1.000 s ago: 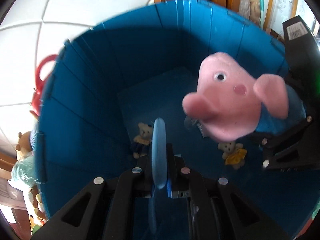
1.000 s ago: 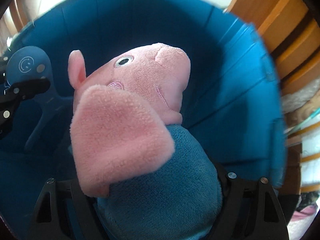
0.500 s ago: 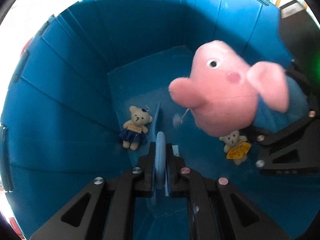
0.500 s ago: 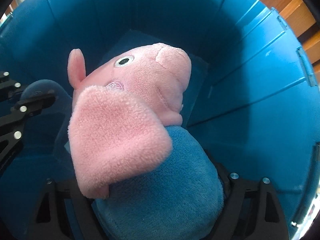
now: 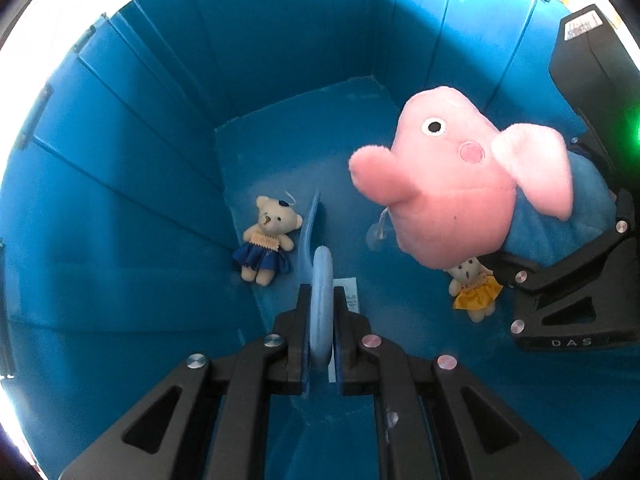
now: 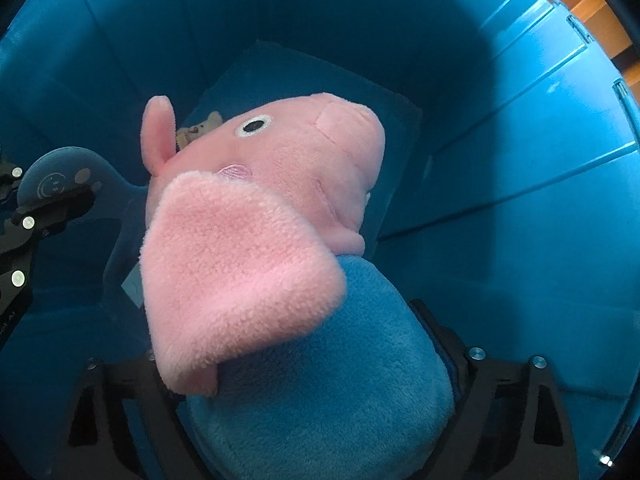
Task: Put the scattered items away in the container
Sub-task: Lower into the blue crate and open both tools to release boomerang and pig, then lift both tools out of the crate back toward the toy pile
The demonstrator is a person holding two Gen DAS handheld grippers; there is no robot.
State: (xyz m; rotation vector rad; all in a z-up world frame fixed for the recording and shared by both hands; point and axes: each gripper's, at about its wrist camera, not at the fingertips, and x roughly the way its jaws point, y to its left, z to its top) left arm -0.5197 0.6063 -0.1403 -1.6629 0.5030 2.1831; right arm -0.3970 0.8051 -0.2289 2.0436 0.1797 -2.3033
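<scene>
left wrist view: the left gripper (image 5: 320,316) is pinched narrow on a flat light-blue piece (image 5: 322,300) that stands on edge between its two pads, its rim rising just past the fingertips. both tongs are down inside the blue bin (image 5: 120,184), whose ribbed walls fill the view all around. ahead and to the left of these tongs a small bear in a blue skirt (image 5: 266,240) lies on the bin floor. to the right, near the other tongs, a small bear in a yellow skirt (image 5: 474,286) lies on the floor, partly covered by the pig plush (image 5: 444,184). the pig plush hangs above the floor ahead and right, snout toward the middle, its blue body gripped by the right gripper (image 5: 560,240) at the right edge.

right wrist view: the right gripper (image 6: 316,392) holds the pig plush (image 6: 280,200) by its blue body, fingers spread to the width of that body and mostly hidden behind it. a pink ear flops in front of the tongs, the head points ahead and up. the bin wall (image 6: 520,140) curves round to the right. far left, the left gripper (image 6: 40,216) grips the round blue piece (image 6: 60,180), which carries a smiley face. a bear's head (image 6: 202,128) peeks out beyond the pig's other ear.
</scene>
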